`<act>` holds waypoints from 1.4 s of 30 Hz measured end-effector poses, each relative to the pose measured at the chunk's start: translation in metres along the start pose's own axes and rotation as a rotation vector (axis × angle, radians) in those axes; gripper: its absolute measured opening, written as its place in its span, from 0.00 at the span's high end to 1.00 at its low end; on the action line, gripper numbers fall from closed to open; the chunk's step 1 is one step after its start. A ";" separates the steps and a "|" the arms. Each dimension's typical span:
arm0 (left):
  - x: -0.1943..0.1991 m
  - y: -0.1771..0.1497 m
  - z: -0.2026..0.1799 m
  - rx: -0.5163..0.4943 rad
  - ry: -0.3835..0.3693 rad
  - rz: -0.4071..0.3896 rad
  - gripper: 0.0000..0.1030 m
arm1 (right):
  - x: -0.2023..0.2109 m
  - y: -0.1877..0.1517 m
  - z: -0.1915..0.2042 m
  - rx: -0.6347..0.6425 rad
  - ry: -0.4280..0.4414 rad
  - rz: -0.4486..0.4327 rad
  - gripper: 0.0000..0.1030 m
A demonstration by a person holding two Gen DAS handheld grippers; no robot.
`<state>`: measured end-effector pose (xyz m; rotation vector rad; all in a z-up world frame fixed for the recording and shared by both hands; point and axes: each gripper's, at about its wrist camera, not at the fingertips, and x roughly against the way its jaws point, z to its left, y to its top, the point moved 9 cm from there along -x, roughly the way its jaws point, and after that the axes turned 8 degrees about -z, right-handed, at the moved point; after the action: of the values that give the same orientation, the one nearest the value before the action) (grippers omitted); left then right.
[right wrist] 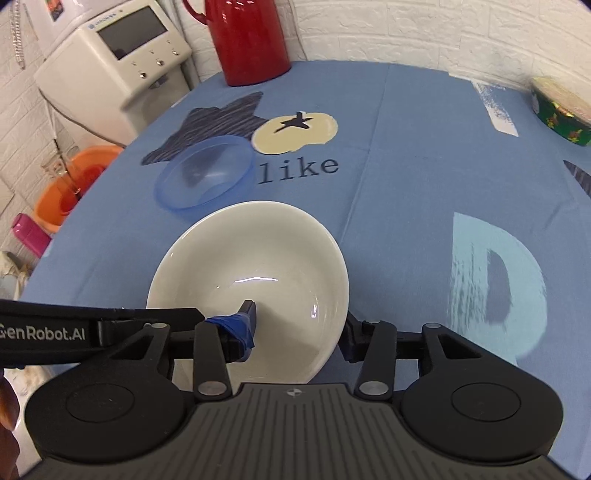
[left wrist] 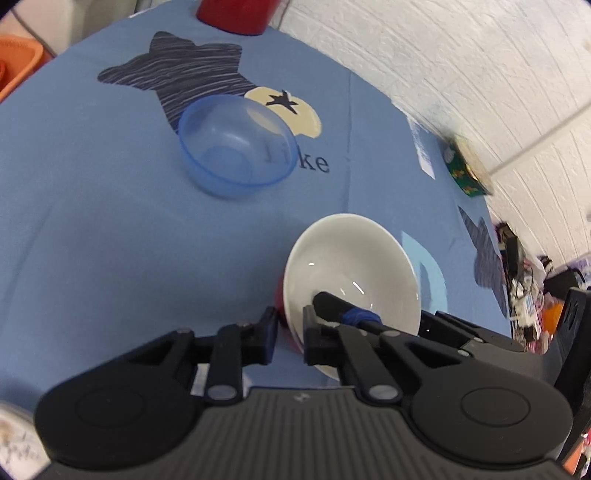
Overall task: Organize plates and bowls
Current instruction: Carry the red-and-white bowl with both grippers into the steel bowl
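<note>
**Item: white bowl, held at two rim points over a blue tablecloth**

White bowl (right wrist: 255, 280): glazed, empty, tilted. Both grippers pinch its rim, one finger inside the wall and one outside. Left gripper (left wrist: 290, 334) grips the near edge; a red underside shows just outside its outer finger. Right gripper (right wrist: 299, 325) clamps the near right wall, its inner finger wrapped in blue tape. The two-sided hold probably keeps a smooth, heavy bowl from slipping or swinging while it is carried.

Blue bowl (right wrist: 205, 171): clear plastic, upright, empty, resting on the cloth just beyond the white bowl and apart from it. Probably the stacking partner; which nests in which cannot be told.

Tablecloth (right wrist: 406, 184): blue fabric, printed with dark stars, a cream apple shape, the word "like" and a pale letter.

Surroundings: red jug (right wrist: 247, 40) at the far edge; green patterned tin (right wrist: 561, 110) at the right edge; white machine with a screen (right wrist: 114, 62) and orange basin (right wrist: 77, 181) beside the table; white brick wall (right wrist: 406, 26) behind.
</note>
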<state>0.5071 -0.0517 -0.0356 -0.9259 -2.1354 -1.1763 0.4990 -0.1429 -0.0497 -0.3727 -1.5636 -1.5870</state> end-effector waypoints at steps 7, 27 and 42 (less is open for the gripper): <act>0.088 -0.049 -0.025 -0.086 -0.042 -0.031 1.00 | 0.088 -0.031 0.030 0.042 -0.004 -0.073 0.69; 0.095 -0.169 -0.025 -0.200 -0.063 0.099 0.99 | 0.119 -0.151 0.021 -0.012 -0.065 0.018 0.69; 0.129 -0.143 -0.031 -0.218 -0.128 -0.018 0.42 | 0.153 -0.131 0.012 -0.068 -0.099 -0.081 0.67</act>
<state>0.3200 -0.0938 -0.0003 -1.1052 -2.1485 -1.4155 0.3092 -0.2056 -0.0239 -0.4353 -1.6200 -1.7105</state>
